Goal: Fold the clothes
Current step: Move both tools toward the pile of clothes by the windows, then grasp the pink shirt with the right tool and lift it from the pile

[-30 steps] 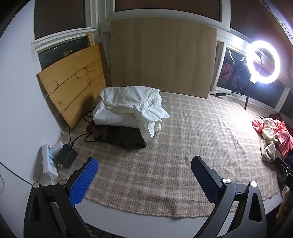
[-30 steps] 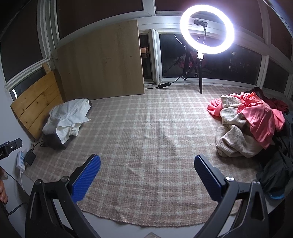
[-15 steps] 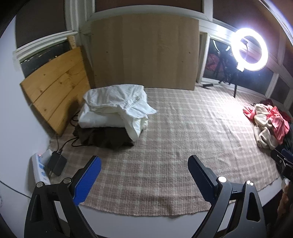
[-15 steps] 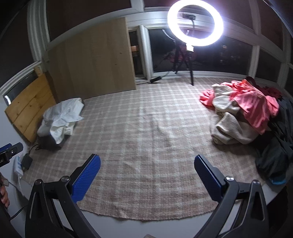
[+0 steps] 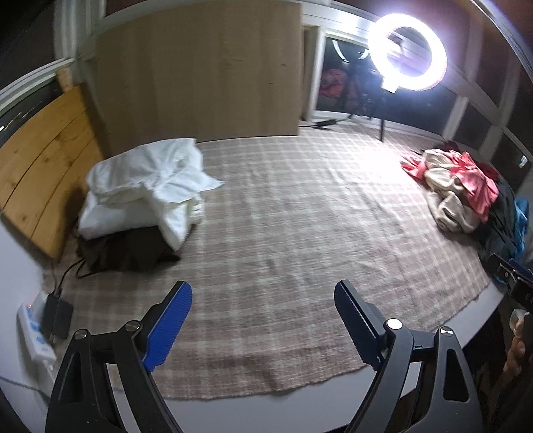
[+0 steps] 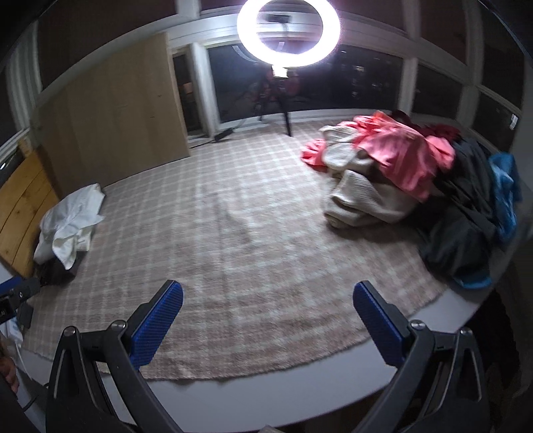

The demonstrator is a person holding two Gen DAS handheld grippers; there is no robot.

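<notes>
Both hand-held grippers, left (image 5: 263, 319) and right (image 6: 268, 314), hover spread wide and empty above the checked rug (image 6: 233, 233), unfolded clothes pile (image 6: 393, 173) at two o'clock.

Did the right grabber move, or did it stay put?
Yes. The right gripper swung rightward: the ring light slid left in its view and the clothes pile drew nearer.

Left gripper (image 5: 263, 319): black angular frame, silver screws, two ribbed blue pads (image 5: 168, 328). Right gripper (image 6: 266, 319): identical black frame, screws, blue pads (image 6: 156, 321).

Home filming rm: ring light (image 6: 288, 33), rug (image 6: 253, 239)
</notes>
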